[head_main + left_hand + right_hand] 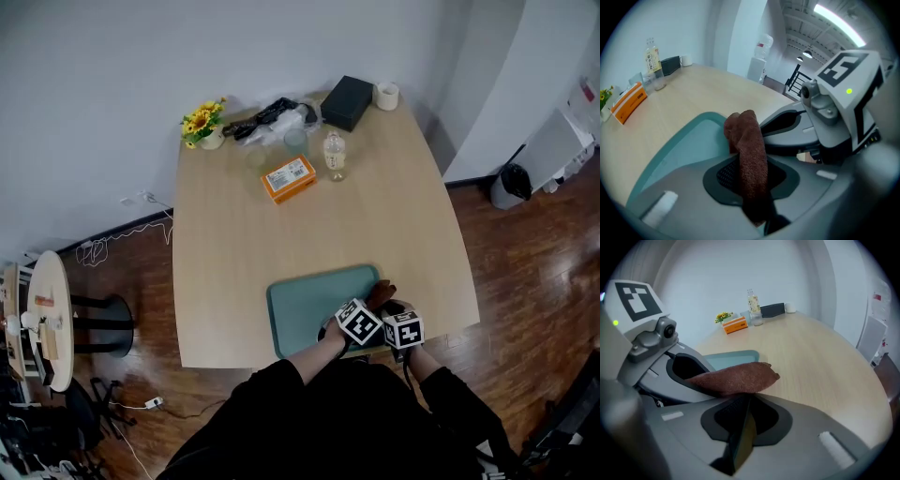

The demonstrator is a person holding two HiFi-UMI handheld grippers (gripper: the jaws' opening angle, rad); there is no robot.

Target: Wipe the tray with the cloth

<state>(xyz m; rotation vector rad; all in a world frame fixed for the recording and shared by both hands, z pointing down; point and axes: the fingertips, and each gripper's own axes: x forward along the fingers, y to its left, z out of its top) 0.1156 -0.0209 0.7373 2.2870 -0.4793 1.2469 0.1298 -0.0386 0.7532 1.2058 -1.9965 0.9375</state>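
I see L hand-held gripper (749, 180) clamped on brown cloth (749, 140) | cloth over near-right corner of tray (689, 145), on counter (234, 244) | R hand-held gripper (743, 427) jaws together, empty, beside cloth

a pale wooden table (281, 234) is carrying a teal tray (300, 309), which is lying flat near its front edge. an orange box (288, 178) is sitting further back, with a clear bottle (335, 156) standing just beside it. along the far edge, a pot of yellow flowers (205, 123), a black box (346, 102) and a white cup (386, 95) are resting.
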